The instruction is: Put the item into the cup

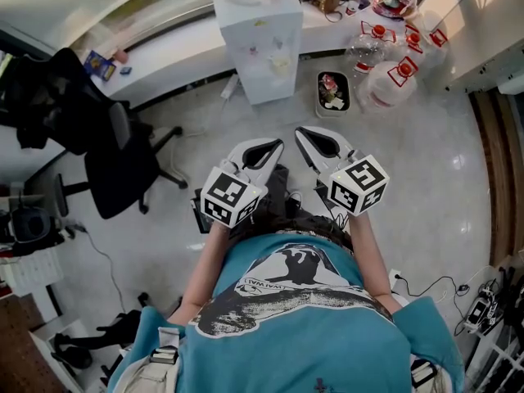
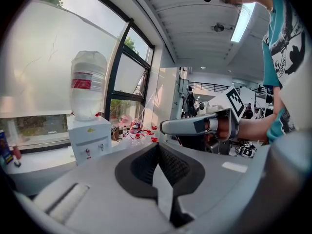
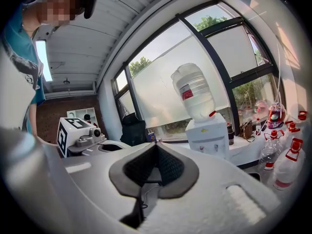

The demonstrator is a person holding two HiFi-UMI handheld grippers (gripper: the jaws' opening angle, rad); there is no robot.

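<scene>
Left gripper (image 1: 274, 146): just left of centre in the head view, held out in front of the person's teal shirt (image 1: 303, 326), its marker cube (image 1: 231, 196) nearest the body.
Left claw: its own view shows the dark pads meeting at the tip (image 2: 157, 145) – pressed together, nothing between them.
Right gripper (image 1: 304, 134): just right of centre, close beside the left one, tips pointing to the top of the frame.
Right claw: pads together here too (image 3: 156, 144), gripping nothing; only a thin sliver of floor shows below the tip.
Side by side: each gripper view catches the other tool – the right one at centre right of the left gripper view (image 2: 195, 126), the left one at centre left of the right gripper view (image 3: 85, 138).
Water dispenser (image 1: 262, 39): top centre of the head view, against the window ledge, big bottle (image 3: 193, 91) upside down on top.
Jugs with red handles (image 1: 393, 76): upper right, on the floor beside a small bin (image 1: 333, 92).
Office chair (image 1: 123, 166): left of frame, dark.
Item and cup: I cannot pick out either one in any view.
</scene>
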